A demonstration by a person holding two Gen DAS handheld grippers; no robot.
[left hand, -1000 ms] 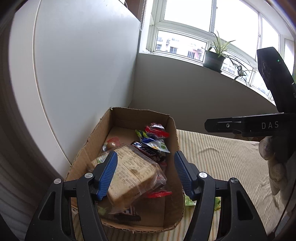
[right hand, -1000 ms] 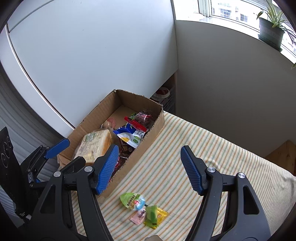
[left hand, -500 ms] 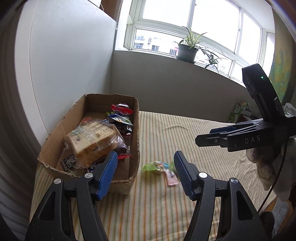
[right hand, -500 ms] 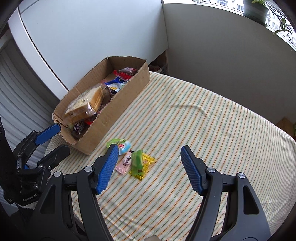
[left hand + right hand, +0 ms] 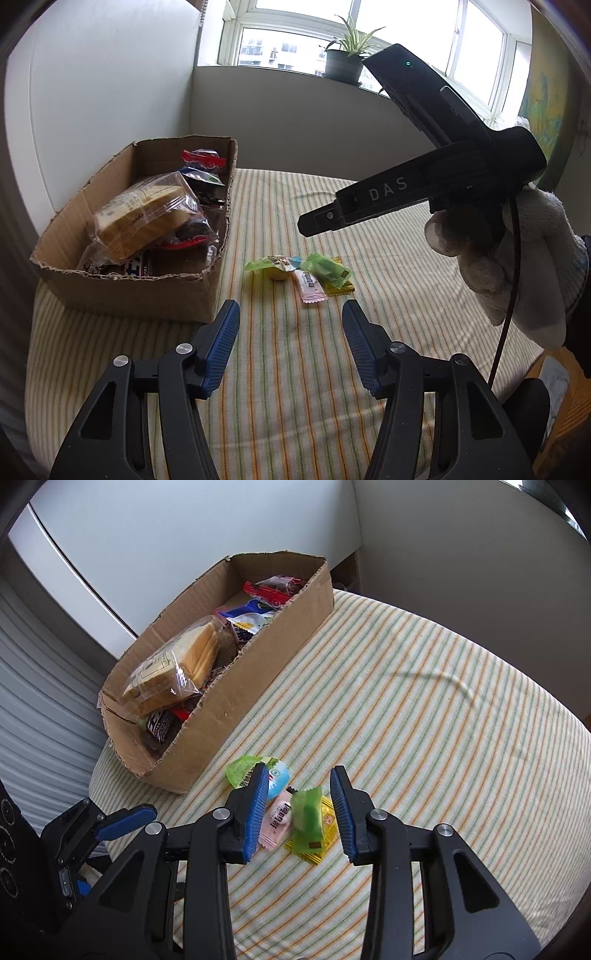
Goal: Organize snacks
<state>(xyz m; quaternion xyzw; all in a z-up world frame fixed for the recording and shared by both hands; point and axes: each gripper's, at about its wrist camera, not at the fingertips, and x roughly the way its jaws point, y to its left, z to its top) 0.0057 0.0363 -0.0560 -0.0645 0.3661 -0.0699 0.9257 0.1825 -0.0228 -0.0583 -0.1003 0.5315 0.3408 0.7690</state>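
Striped cloth (image 5: 295,369) in green, orange and cream covers the desk, with one shallow crease (image 5: 436,677) toward the far side. Cardboard box (image 5: 125,291) sits at the desk's left edge, close to a white wall panel (image 5: 103,92), torn rim, no lid. Inside: bagged sliced bread (image 5: 147,218) on top, dark wrapped bars under it, and red (image 5: 203,160) and blue packets toward the far end. Four loose snacks lie bunched on the cloth just right of the box: green-lidded jelly cup (image 5: 275,266), pink candy wrapper (image 5: 309,286), green packet (image 5: 325,266) lying over a yellow packet (image 5: 338,288), all touching or overlapping.

Left tongs (image 5: 291,347) spread open, nothing between them, held low over the cloth short of the snack pile. Right tongs (image 5: 299,805) also open, hovering over the pile with the pink, green and yellow packets framed between the blue pads (image 5: 258,805); contact with the wrappers cannot be judged. White-gloved hand (image 5: 517,266) holds the right tool.

Room: grey low wall under a wide window (image 5: 295,37), potted spider plant (image 5: 347,55) on the sill, buildings outside. White ribbed shutter surface (image 5: 40,686) left of the desk.
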